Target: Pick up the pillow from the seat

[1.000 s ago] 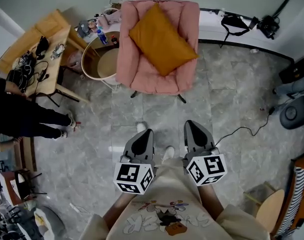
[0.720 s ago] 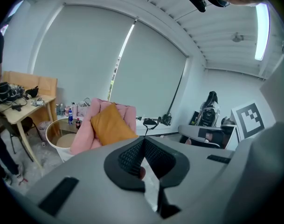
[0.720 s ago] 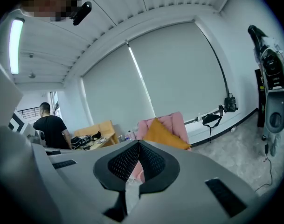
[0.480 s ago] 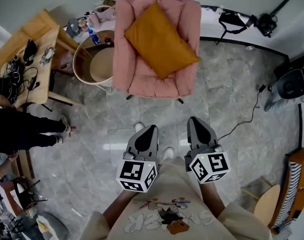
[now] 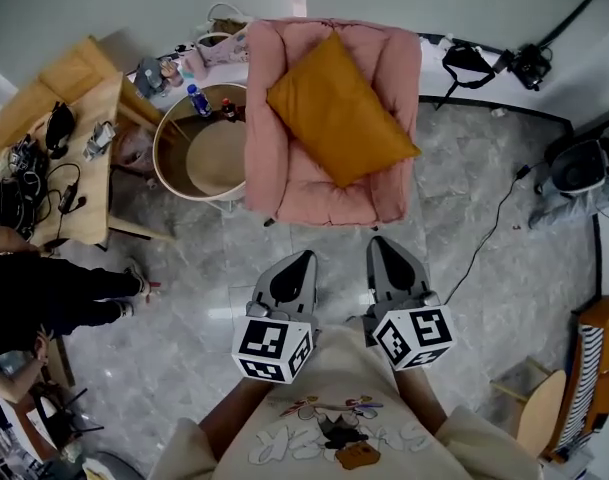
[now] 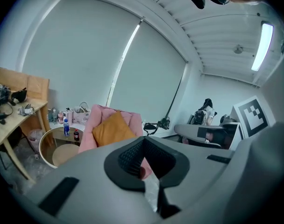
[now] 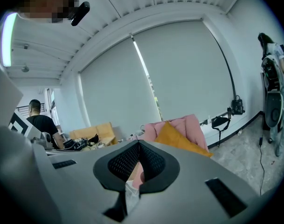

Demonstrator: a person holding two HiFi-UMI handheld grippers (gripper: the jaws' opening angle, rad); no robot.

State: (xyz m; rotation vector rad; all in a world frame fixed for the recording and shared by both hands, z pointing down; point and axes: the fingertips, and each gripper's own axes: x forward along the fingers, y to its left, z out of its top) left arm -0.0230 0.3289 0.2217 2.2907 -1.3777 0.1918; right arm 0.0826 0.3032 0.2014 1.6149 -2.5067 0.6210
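An orange pillow (image 5: 339,108) lies slantwise on the seat of a pink armchair (image 5: 282,173) at the top middle of the head view. My left gripper (image 5: 306,257) and right gripper (image 5: 378,241) are side by side over the grey floor, a short way in front of the chair, both pointing at it. Both are shut with nothing between the jaws. In the left gripper view the pillow (image 6: 111,129) and chair (image 6: 99,115) show just beyond the closed jaw tips (image 6: 142,142). In the right gripper view the pillow (image 7: 180,137) sits right of the closed tips (image 7: 138,144).
A round table (image 5: 174,158) with bottles stands left of the chair, and a wooden desk (image 5: 79,108) with cables farther left. A person in black (image 5: 54,293) is at the left edge. A cord (image 5: 489,233) crosses the floor on the right; a black bag (image 5: 466,60) lies by the wall.
Both grippers have moved forward toward the armchair together. The chair and pillow now lie closer to the jaw tips in the head view. Both stay shut.
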